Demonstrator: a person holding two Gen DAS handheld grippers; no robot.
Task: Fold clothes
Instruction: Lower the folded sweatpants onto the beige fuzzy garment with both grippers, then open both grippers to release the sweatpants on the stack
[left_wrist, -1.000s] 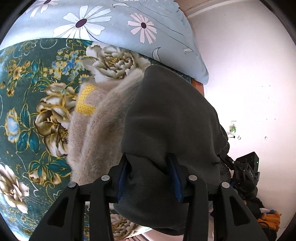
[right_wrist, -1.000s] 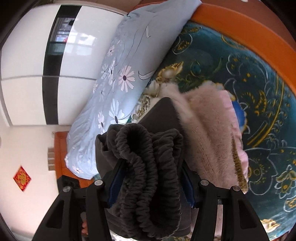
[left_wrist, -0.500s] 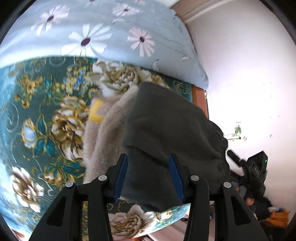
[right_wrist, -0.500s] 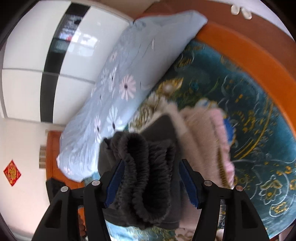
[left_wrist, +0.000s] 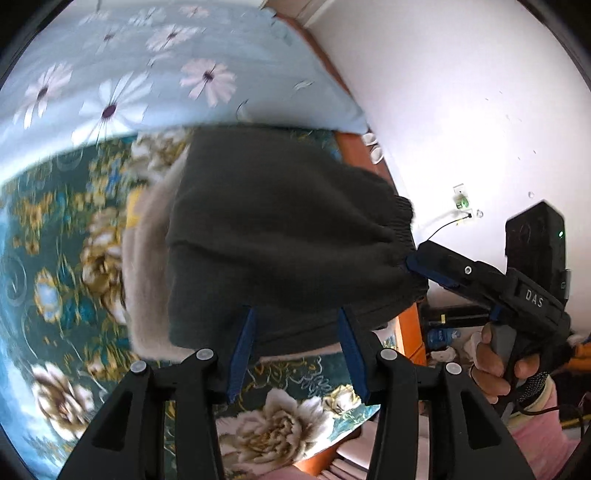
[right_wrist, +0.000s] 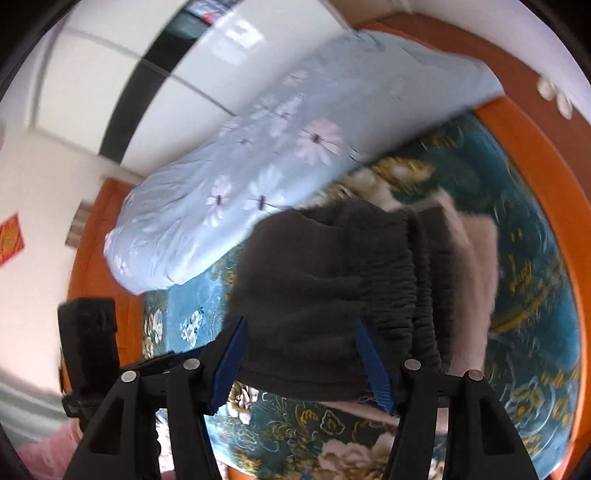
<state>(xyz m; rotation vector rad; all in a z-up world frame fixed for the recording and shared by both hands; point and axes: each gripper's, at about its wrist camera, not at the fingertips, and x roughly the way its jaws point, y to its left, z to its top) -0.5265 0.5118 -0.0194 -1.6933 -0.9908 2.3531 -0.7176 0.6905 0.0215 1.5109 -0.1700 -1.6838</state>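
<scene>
Folded dark grey pants lie on top of a folded beige fuzzy garment on the teal floral bed. My left gripper is open, its blue pads at the near edge of the pants, not clamping them. In the right wrist view the pants' elastic waistband faces me. My right gripper is open, its pads on either side of the waistband end. The right gripper also shows in the left wrist view, at the pants' right edge.
A light blue daisy-print pillow lies behind the stack, also in the right wrist view. The orange wooden bed frame borders the bed. A white wall and floor clutter are to the right.
Both grippers have opened and drawn back from the dark pants, which now rest on the beige garment. Both views are blurred by motion.
</scene>
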